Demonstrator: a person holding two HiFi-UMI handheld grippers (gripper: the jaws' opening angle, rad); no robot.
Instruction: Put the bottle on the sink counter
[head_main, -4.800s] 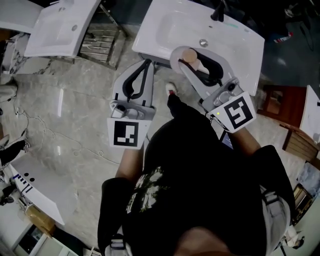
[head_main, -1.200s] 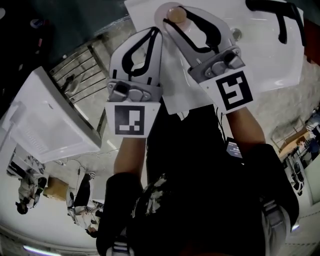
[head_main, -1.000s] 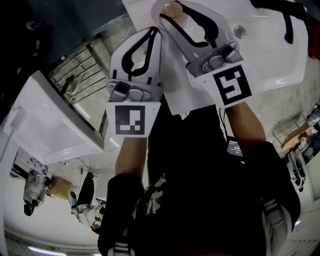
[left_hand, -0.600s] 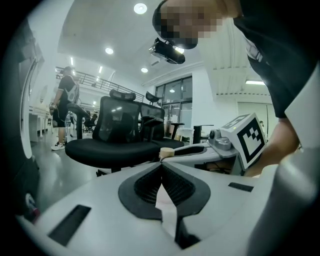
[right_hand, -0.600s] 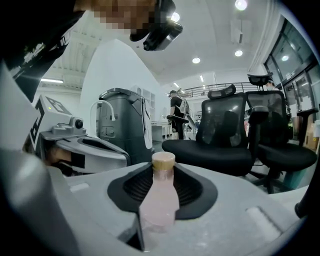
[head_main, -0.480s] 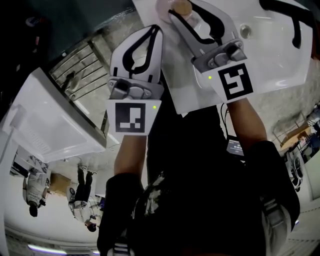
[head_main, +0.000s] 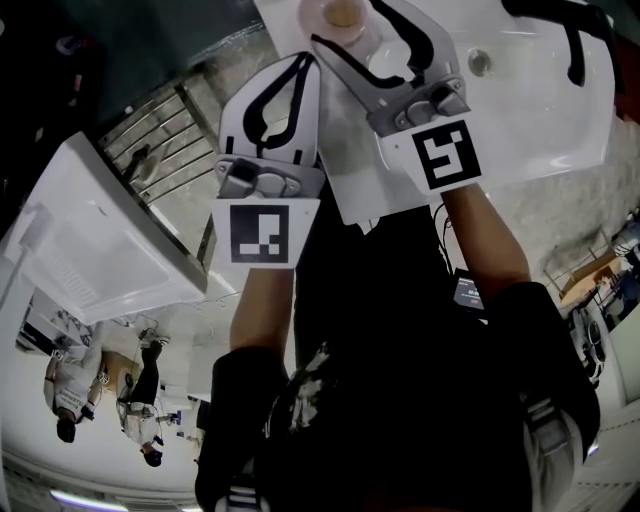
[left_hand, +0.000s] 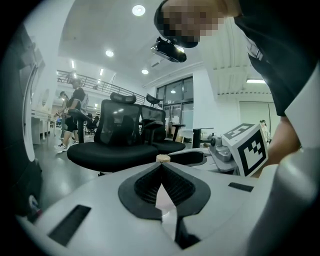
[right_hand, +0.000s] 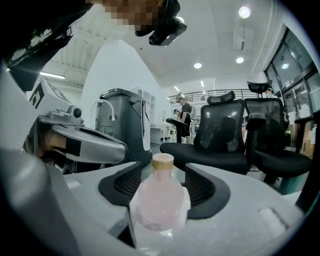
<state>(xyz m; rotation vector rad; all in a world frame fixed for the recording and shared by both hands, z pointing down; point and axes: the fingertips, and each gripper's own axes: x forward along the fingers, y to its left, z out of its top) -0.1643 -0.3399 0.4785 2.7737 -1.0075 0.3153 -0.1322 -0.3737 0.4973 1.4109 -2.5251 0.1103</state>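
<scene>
A small pink bottle with a tan cap stands upright at the near left corner of the white sink counter. My right gripper is around it. Its jaws have just been opening, and a gap shows on each side of the bottle, so the pads do not press on it. My left gripper is shut and empty, just left of the right one. The bottle's cap peeks over its tips.
A black faucet and the drain lie right of the bottle in the basin. A second white basin and a metal rack stand to the left. Black office chairs fill the background.
The right jaws have spread away from the bottle, which now stands free between them. Both grippers stay about where they were half a second ago.
</scene>
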